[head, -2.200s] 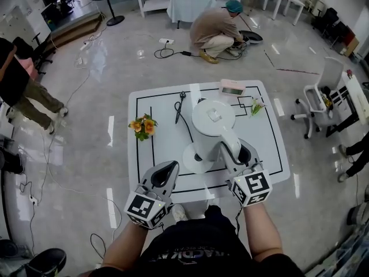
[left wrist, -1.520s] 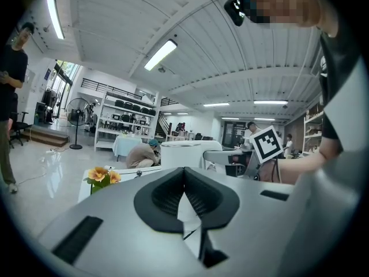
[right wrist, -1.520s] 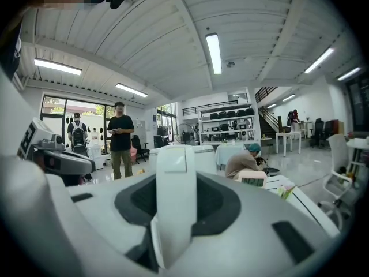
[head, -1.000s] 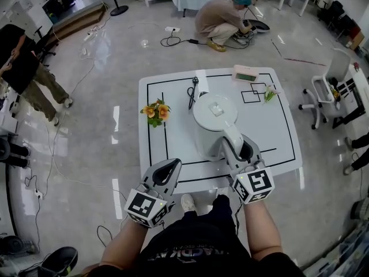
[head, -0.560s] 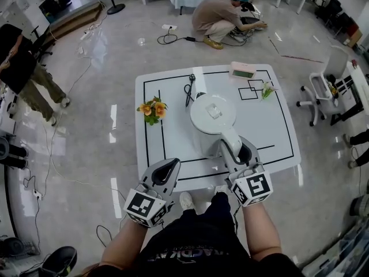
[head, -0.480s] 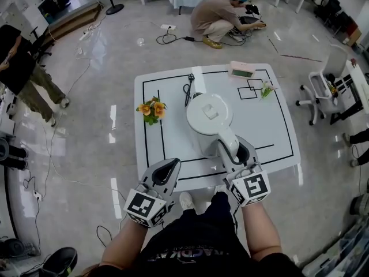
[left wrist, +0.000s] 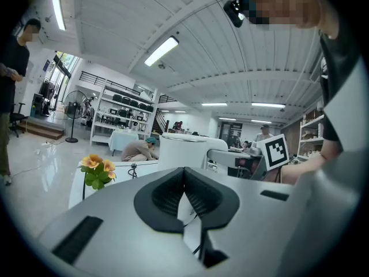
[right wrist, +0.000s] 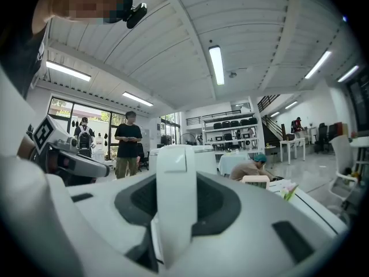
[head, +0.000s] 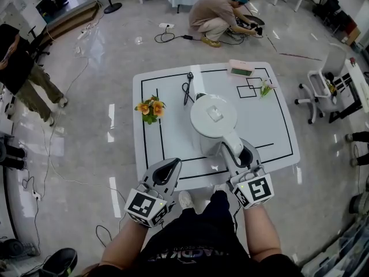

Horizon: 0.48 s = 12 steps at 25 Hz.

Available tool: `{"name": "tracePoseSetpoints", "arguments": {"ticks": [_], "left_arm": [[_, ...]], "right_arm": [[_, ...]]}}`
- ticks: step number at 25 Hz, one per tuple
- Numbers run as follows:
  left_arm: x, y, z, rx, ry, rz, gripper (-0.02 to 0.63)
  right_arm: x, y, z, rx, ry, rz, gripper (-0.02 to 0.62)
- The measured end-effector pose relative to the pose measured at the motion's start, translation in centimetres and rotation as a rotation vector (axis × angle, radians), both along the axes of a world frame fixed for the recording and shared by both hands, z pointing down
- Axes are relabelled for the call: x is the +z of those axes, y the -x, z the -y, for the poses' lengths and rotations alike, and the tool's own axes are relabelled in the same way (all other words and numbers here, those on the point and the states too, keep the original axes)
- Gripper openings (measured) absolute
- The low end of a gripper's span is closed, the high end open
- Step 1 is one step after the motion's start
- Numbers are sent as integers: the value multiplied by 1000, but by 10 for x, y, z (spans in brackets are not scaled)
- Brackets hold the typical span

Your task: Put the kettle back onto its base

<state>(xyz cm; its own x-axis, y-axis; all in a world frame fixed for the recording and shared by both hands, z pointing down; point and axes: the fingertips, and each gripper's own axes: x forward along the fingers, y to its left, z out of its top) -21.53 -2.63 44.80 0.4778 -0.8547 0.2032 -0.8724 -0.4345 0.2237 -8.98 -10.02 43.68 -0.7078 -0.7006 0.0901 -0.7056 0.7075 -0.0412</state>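
Observation:
A white electric kettle (head: 213,119) stands upright near the front middle of the white table (head: 271,131). My right gripper (head: 236,149) is shut on its handle (head: 233,145), which fills the gap between the jaws in the right gripper view (right wrist: 173,206). The kettle's base is hidden beneath the kettle body, so I cannot tell whether the two touch. A black power cord (head: 187,88) trails toward the table's far edge. My left gripper (head: 167,169) hovers at the table's front edge, left of the kettle, shut with nothing in it (left wrist: 184,198).
On the table are an orange flower bunch (head: 150,108) at the left, a pink box (head: 241,68) at the far edge and a small flower sprig (head: 264,88). A person crouches (head: 216,13) beyond the table. Another person stands at the left (head: 17,68). An office chair (head: 323,91) is at the right.
The kettle, held by my right gripper, has shifted over the round base that showed beside it earlier; the base is now covered. The left gripper has stayed in place.

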Motion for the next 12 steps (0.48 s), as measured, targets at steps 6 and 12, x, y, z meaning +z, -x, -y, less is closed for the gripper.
{"name": "tracePoseSetpoints", "arguments": {"ticks": [6,12], "left_arm": [[2,6,2,-12,5,3,5],[4,3,4,0,8,1,5]], "right_arm": [[4,-1,-4,-7,-13,-10,127],[8,-3,3,-13,8,12,127]]}}
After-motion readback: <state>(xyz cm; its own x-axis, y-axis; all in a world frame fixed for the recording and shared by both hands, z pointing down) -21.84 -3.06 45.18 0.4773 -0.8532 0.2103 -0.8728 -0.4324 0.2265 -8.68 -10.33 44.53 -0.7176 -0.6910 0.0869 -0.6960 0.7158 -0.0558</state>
